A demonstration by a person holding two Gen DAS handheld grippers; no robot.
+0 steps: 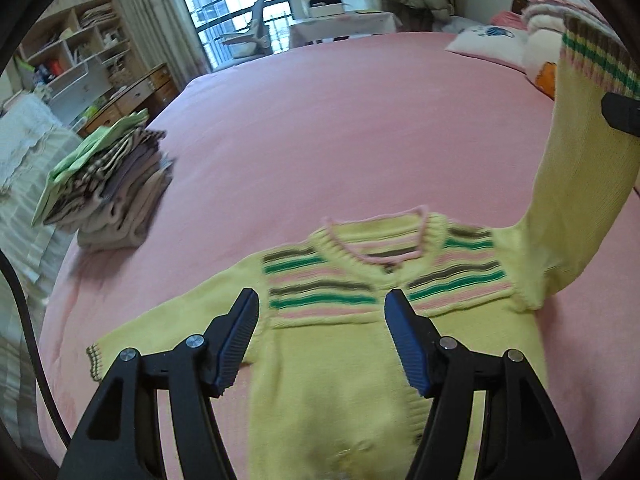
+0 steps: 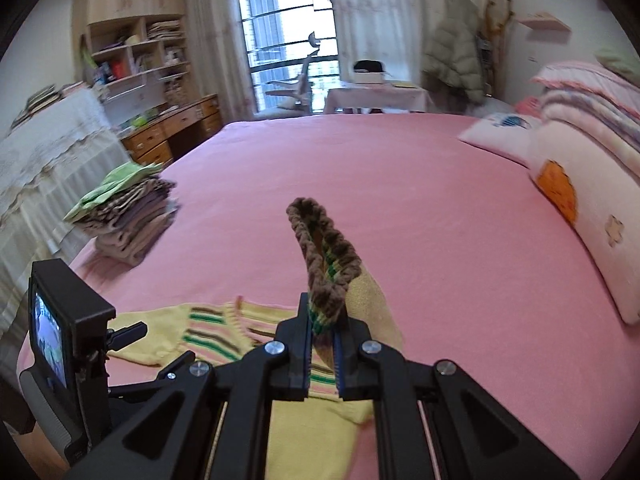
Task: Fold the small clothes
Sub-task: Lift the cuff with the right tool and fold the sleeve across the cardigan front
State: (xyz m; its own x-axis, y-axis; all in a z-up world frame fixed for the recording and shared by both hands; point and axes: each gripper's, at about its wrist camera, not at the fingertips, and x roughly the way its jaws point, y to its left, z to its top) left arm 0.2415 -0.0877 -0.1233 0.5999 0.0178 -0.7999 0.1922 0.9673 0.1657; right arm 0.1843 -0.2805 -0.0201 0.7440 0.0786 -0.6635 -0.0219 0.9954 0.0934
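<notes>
Clamping the sweater (image 1: 332, 344) sleeve cuff (image 2: 326, 256), right gripper (image 2: 323, 344) lifts it.

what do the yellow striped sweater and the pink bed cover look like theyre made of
Yellow striped knit sweater: looks like soft matte knitted yarn, wool or acrylic; ribbing shows on the cuff clamped in the right tongs. Pink bed cover: smooth matte fabric, maybe brushed cotton or fleece; weave too blurred to tell.
</notes>
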